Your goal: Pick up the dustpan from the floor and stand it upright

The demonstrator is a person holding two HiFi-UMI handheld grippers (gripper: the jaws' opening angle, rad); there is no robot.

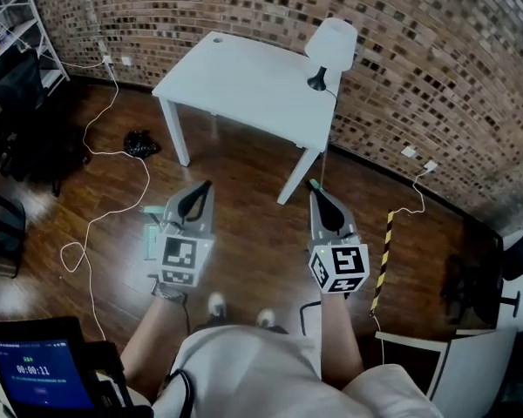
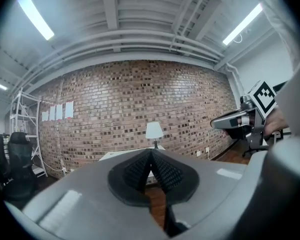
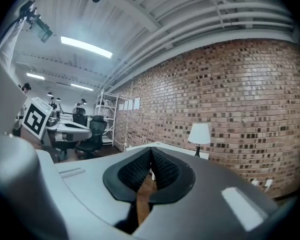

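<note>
The person is standing on the wooden floor and is holding both grippers out in front, side by side and apart. Each is pointing roughly level toward the white table and the brick wall.

Left gripper: the jaws are lying closed against each other. In the left gripper view the ribbed pads are meeting at the tip and are gripping nothing.

Right gripper: the jaws are likewise pressing together. In the right gripper view only a thin slit of floor is showing between the pads, with no object in it.

Dustpan: only a pale green part is showing. It is lying flat on the floor just to the left of the left gripper and is partly hidden behind it. It is not sitting between either pair of jaws.

A lamp is standing on the table's corner by the wall. A white cable is trailing across the floor at the left.
</note>
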